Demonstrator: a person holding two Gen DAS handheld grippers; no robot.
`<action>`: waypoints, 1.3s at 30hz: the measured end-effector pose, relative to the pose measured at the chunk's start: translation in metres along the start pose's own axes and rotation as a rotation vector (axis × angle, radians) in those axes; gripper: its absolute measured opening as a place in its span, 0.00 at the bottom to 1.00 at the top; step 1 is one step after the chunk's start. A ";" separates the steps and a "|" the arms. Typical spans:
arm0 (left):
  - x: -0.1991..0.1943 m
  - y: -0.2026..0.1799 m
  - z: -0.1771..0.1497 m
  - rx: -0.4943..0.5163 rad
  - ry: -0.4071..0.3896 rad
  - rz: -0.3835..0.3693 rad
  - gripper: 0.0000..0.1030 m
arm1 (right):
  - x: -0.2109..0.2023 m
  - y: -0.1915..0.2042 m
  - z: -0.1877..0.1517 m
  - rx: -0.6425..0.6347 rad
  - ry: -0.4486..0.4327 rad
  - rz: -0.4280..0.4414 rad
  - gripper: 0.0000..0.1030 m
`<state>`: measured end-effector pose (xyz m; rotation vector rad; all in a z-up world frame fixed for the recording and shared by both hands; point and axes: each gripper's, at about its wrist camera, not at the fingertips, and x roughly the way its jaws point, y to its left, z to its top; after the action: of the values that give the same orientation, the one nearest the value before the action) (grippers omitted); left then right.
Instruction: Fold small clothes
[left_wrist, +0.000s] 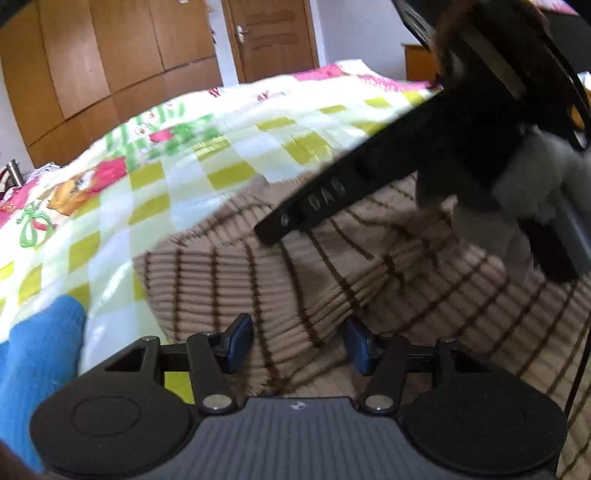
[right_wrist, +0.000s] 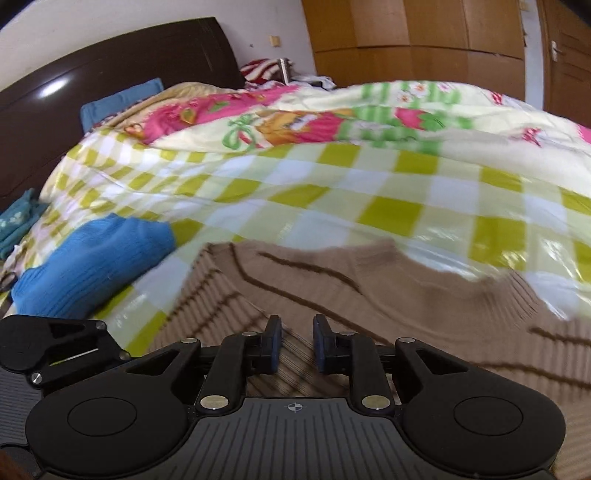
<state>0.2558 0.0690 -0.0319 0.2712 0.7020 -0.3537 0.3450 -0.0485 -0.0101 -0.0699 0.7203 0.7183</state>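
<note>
The tan sweater (right_wrist: 388, 295) lies partly doubled over on the bed (right_wrist: 369, 192), folding unfinished, with both jaws spread and empty above it, and a blue garment (right_wrist: 96, 258) at 9 o'clock.

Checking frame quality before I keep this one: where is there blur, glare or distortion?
Left wrist: the right claw and beige sweater are motion-smeared; wardrobe lines bow from the fisheye. Right wrist: the checked quilt is streaked, with glare on the headboard.
</note>
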 end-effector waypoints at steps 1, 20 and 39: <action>-0.003 0.005 0.002 -0.003 -0.014 0.012 0.66 | -0.002 0.003 0.000 0.000 -0.017 0.013 0.20; -0.016 0.018 -0.013 0.065 0.081 -0.089 0.70 | -0.019 -0.041 -0.019 0.120 0.027 -0.194 0.23; -0.032 0.041 0.027 -0.001 -0.035 -0.020 0.71 | -0.133 -0.102 -0.075 0.323 -0.103 -0.469 0.26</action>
<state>0.2652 0.1036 0.0141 0.2567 0.6703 -0.3760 0.2952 -0.2251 -0.0018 0.0914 0.6801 0.1523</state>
